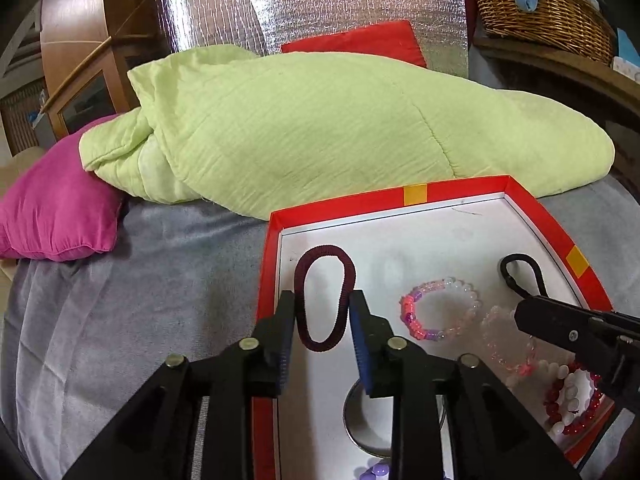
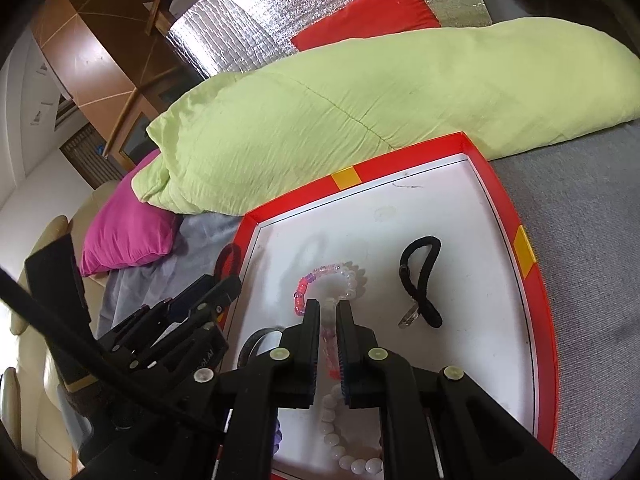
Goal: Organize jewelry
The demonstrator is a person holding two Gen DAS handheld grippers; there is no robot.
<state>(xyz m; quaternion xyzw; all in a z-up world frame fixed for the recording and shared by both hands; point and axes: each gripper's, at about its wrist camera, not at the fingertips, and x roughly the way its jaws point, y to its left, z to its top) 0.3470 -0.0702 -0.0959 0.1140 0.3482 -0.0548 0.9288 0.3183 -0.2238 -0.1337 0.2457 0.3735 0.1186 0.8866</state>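
Observation:
A red-rimmed box lid (image 1: 448, 190) with a white floor lies on the bed. My left gripper (image 1: 323, 304) is open, its fingers on either side of a maroon hair tie (image 1: 325, 296) by the lid's left wall. My right gripper (image 2: 329, 308) has its jaws narrowly apart around a clear pink bead bracelet (image 1: 505, 344); whether they pinch it is unclear. A pink-and-clear bead bracelet (image 1: 440, 304) lies mid-lid, also in the right wrist view (image 2: 332, 280). A black hair tie (image 2: 422, 280) lies to the right. Red (image 1: 576, 404) and white (image 2: 344, 440) bead bracelets lie near.
A green quilt (image 1: 304, 128) lies just behind the lid, with a magenta pillow (image 1: 60, 212) at the left and a red pillow (image 1: 360, 42) behind. The bed has a grey sheet (image 1: 132, 312). A wicker basket (image 1: 540, 12) stands at the back right. A metal ring (image 1: 362, 420) lies in the lid.

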